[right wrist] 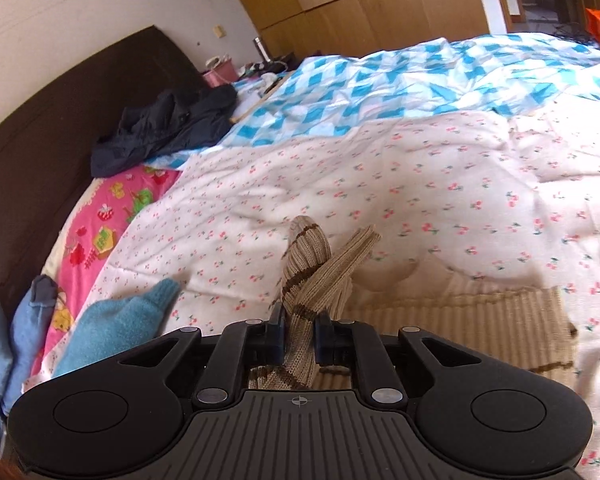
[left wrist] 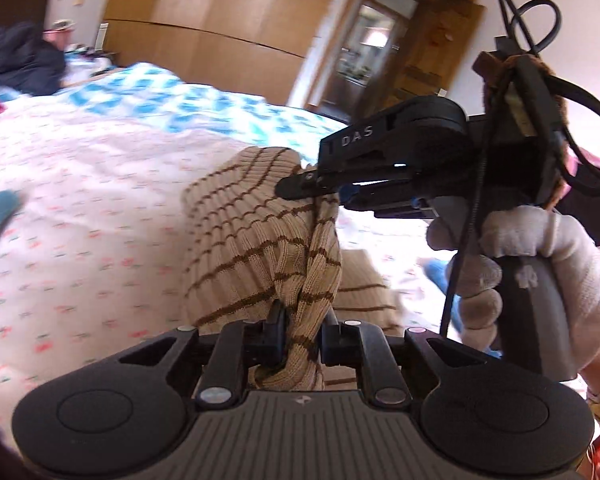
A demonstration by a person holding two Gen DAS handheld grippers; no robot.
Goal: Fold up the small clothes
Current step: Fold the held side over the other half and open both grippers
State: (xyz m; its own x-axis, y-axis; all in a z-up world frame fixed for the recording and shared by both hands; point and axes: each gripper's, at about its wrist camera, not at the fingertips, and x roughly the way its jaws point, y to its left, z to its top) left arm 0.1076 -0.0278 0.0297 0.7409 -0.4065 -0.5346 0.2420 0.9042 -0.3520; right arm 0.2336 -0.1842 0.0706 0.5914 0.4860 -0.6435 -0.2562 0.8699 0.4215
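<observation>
A beige knit garment with brown stripes (left wrist: 260, 240) hangs above the bed, held by both grippers. My left gripper (left wrist: 300, 320) is shut on a bunched fold of it. My right gripper (right wrist: 298, 328) is shut on another bunched part of the garment (right wrist: 312, 276), and it shows in the left wrist view (left wrist: 300, 184) pinching the fabric's upper right corner, held by a white-gloved hand (left wrist: 520, 264). The rest of the garment (right wrist: 480, 320) lies on the floral quilt (right wrist: 380, 184).
A teal sock or mitten (right wrist: 116, 328) lies left on the quilt. A dark jacket (right wrist: 168, 128) is by the brown headboard (right wrist: 40, 160). A blue-check duvet (right wrist: 420, 80) lies beyond, with wooden wardrobes (right wrist: 360, 4) behind. Blue clothes (right wrist: 16, 344) sit at the far left.
</observation>
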